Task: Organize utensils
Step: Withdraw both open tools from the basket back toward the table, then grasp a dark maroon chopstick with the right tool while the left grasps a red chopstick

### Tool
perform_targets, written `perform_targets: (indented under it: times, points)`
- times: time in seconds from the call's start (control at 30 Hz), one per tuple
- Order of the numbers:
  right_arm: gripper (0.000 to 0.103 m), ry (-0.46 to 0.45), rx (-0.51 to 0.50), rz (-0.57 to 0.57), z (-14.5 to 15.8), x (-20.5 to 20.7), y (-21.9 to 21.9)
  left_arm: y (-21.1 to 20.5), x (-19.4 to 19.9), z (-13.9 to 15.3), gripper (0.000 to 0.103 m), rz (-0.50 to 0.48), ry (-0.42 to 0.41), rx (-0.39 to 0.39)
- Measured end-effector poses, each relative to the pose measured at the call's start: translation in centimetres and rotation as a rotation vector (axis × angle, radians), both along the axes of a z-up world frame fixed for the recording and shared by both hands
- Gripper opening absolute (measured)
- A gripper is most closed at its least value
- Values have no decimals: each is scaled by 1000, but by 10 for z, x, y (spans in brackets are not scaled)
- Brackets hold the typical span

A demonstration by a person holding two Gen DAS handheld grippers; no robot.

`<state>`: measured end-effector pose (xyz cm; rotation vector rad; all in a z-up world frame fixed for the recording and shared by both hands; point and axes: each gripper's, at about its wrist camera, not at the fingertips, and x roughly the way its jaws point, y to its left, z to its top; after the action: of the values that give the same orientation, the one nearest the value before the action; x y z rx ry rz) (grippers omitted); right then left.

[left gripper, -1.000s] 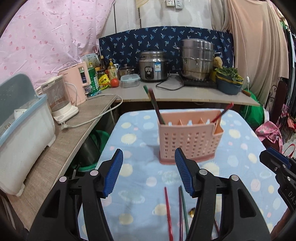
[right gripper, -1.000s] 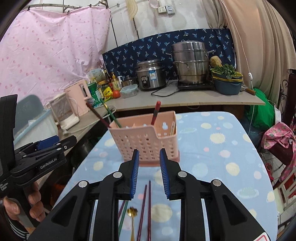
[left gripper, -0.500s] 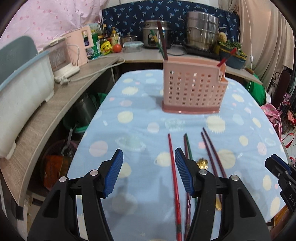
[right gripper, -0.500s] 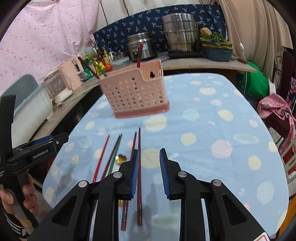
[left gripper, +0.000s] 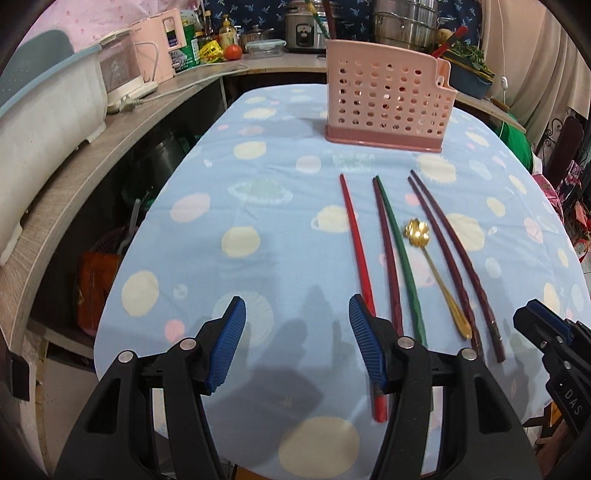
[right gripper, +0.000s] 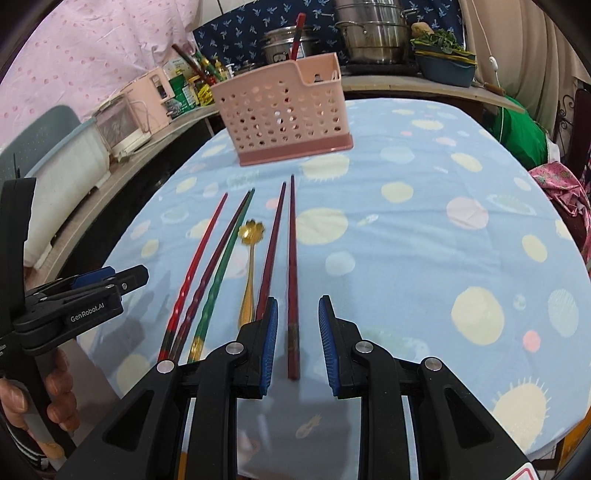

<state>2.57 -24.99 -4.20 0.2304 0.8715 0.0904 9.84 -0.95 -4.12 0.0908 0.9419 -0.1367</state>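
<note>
Several chopsticks lie side by side on the blue spotted tablecloth: a red one (left gripper: 354,236) (right gripper: 201,254), a maroon one (left gripper: 386,236), a green one (left gripper: 400,251) (right gripper: 225,258) and two dark maroon ones (left gripper: 448,243) (right gripper: 292,258). A gold spoon (left gripper: 432,258) (right gripper: 251,243) lies among them. A pink perforated utensil basket (left gripper: 386,99) (right gripper: 282,110) stands farther back with chopsticks in it. My left gripper (left gripper: 295,347) is open and empty, just left of the red chopstick. My right gripper (right gripper: 295,339) is open, its jaws either side of the rightmost dark chopstick's near end.
A wooden counter (left gripper: 85,173) runs along the left with a white bin (left gripper: 40,110) and kettles. Pots and a rice cooker (right gripper: 373,33) stand behind the basket. The table's near edge (left gripper: 155,417) is close below both grippers. A green bag (right gripper: 521,133) sits at the right.
Both grippers have pulled back and tilted down from the basket toward the chopsticks lying on the cloth. The right gripper's jaws have opened wider and now straddle the rightmost chopstick.
</note>
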Motion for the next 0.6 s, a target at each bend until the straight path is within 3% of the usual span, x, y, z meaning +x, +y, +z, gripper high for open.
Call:
perform_targets:
  times: [0.37,0.6]
  points:
    - [21,32,-10,9,-15,-5,5,-2,-12,-12,55,-19,35,4]
    - [12,50,-34,15,-23,-6,8,-7,-19,-17,55,-44,48,-2]
